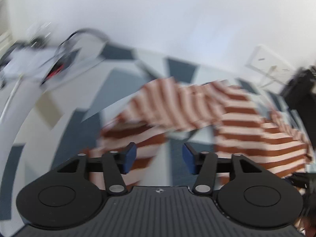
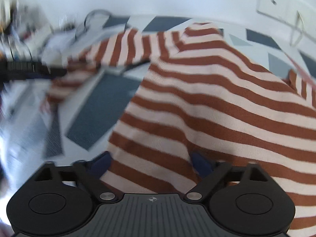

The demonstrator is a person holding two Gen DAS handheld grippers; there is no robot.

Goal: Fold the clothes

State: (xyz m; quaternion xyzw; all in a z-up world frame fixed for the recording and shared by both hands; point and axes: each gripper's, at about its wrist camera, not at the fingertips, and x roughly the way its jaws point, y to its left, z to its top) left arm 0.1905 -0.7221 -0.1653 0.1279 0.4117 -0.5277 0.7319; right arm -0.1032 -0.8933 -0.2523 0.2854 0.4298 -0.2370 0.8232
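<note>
Left claw [image 1: 159, 159] agape, tilted over striped shirt [image 1: 246, 122]

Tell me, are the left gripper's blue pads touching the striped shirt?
Apart: in the left wrist view the left gripper stands open, nothing between its pads; the striped shirt lies beyond.

A cloth [image 1: 118, 90] patterned with white, grey and dark blue blocks covers the surface, seen in both wrist views. Behind it stands a plain white wall [image 1: 177, 15] with a white socket plate [image 1: 266, 59] and a thin cord hanging from it. At far left lies blurred clutter [image 1: 29, 51] with a dark looped cable [image 1: 86, 32]
</note>
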